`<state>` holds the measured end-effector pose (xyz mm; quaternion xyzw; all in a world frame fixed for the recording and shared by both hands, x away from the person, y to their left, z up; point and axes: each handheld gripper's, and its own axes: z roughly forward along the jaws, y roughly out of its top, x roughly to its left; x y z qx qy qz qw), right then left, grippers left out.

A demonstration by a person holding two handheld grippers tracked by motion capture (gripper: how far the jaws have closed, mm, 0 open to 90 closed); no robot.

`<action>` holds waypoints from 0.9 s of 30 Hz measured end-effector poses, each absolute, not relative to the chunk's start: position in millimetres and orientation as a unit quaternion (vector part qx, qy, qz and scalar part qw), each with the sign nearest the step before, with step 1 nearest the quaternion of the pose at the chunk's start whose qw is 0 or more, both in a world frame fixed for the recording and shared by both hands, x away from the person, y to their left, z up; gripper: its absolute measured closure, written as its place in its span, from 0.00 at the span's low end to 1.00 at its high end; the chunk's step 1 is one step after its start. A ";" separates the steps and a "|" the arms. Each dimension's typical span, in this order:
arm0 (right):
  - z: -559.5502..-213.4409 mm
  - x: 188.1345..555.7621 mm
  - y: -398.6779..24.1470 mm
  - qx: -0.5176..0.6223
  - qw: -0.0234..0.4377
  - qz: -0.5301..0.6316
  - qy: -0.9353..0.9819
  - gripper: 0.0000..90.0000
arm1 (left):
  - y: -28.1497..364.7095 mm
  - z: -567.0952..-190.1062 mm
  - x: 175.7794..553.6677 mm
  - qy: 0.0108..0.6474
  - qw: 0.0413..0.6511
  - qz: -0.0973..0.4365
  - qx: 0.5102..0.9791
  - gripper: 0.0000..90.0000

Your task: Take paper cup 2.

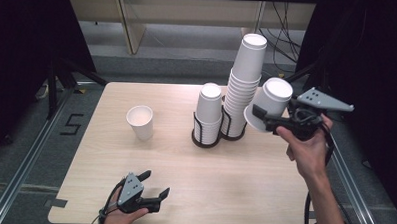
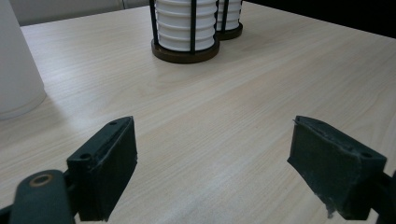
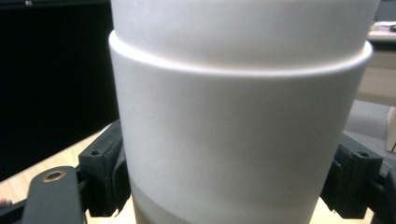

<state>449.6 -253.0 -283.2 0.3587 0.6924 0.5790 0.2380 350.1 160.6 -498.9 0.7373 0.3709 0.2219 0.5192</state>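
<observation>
Nearest the person, at about 7 o'clock on the table (image 1: 224, 188), the left gripper (image 1: 156, 183) rests low with its fingers spread and nothing between them. Its own view confirms this: bare wood lies in the wide gap.

Further in, at about 10 o'clock, a single cup (image 1: 140, 122) stands upright with its mouth open. Around 12 to 1 o'clock stand two wire holders, the short stack (image 1: 209, 111) touching or just beside the tall stack (image 1: 243, 81), both of them inverted cups.

At about 2 o'clock, in the air beside the tall stack, the right gripper (image 1: 266, 117) pinches the held cup (image 1: 274, 99) across its body. The cup is tilted, base up and mouth down toward the table.

This looks like the carrying step — a cup taken from the stacks and on its way to a place on the table. The next move probably calls for turning the cup mouth-up and lowering it onto open wood near the single cup without squeezing the thin wall.

The high view alone gives the layout and the tilt. The right gripper view shows the grip itself — fingers (image 3: 105, 163) pressed on both flanks of the held cup (image 3: 238, 140). It also shows a rim line across the cup, though I cannot tell whether a second cup is nested there. The left gripper view shows the holders' dark bases (image 2: 184, 50) sitting flat.
</observation>
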 end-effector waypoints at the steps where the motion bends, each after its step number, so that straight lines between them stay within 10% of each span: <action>1: -289.5 448.1 -250.8 0.361 0.235 0.579 0.692 0.21 | 160.7 -499.4 350.9 0.369 0.523 0.221 0.736 0.16; 27: -401.6 440.7 -180.6 0.305 0.155 0.558 0.756 0.21 | 165.3 -497.1 354.6 0.358 0.538 0.227 0.729 0.16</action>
